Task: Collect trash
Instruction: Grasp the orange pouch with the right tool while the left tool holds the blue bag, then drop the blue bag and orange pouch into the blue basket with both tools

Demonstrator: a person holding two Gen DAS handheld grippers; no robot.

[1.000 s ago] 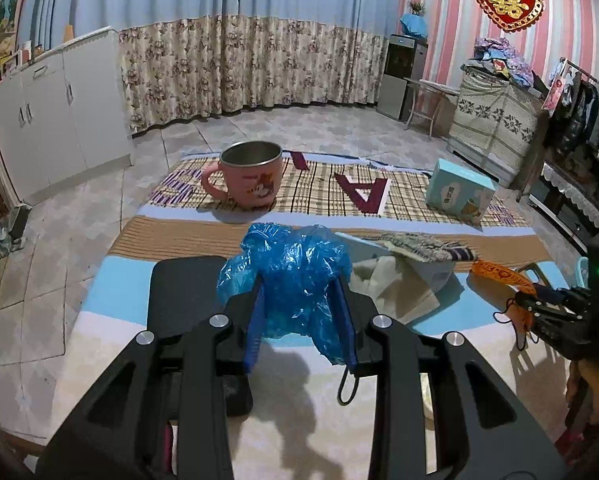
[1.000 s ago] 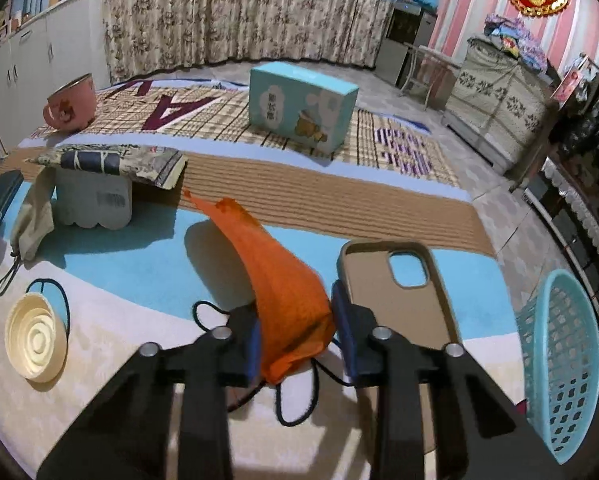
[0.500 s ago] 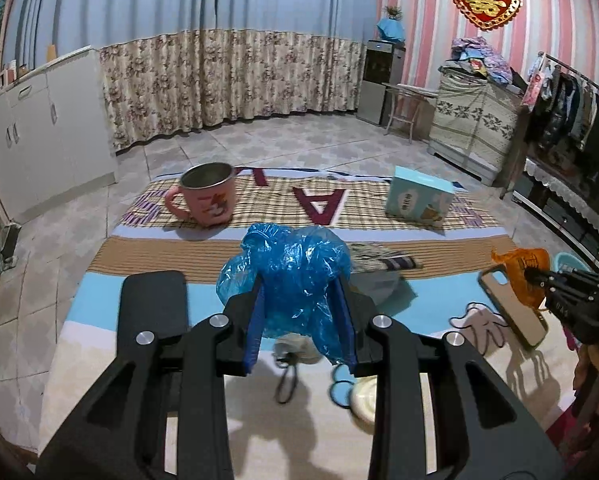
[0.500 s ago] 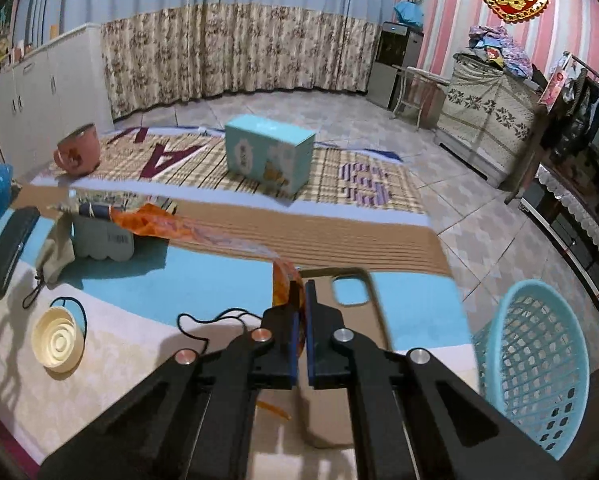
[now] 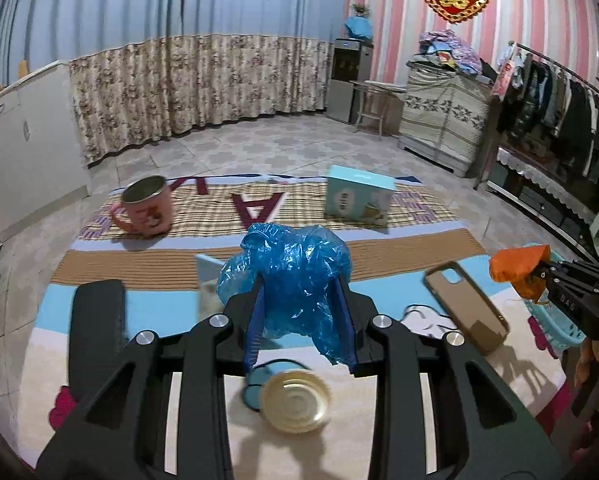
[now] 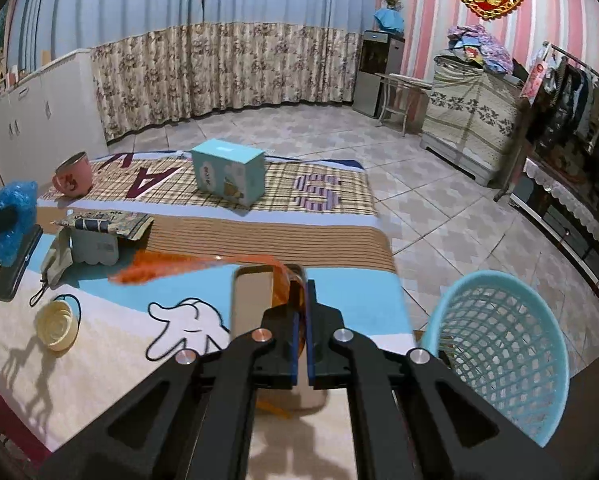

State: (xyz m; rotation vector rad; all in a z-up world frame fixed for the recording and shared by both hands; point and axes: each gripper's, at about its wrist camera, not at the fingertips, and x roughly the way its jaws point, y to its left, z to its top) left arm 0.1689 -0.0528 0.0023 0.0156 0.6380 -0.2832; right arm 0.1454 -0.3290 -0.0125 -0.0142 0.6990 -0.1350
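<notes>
**Both Pieces of Trash Lifted Toward the Basket**

Above the patterned mat [image 5: 379,248], two pieces of trash were held clear of the surface. The left gripper [image 5: 301,312] was closed on a crumpled blue plastic bag [image 5: 291,276], which bulged up between the fingers. The right gripper [image 6: 301,316] was pinched nearly shut on an orange wrapper [image 6: 203,264], whose loose end streamed out to the left, blurred.

A second before, the orange wrapper had been seen low by the phone case [image 6: 251,300] in wider-set jaws; since then the jaws had been narrowed and the wrapper raised and carried rightward, so that the turquoise basket [image 6: 499,344] was brought largely into the right wrist view. The left view had likewise been shifted rightward, with a round cream lid [image 5: 295,402] now below the bag.

The pick-ups were judged complete; release over the basket, just beside the mat's edge, was judged the remaining step.
</notes>
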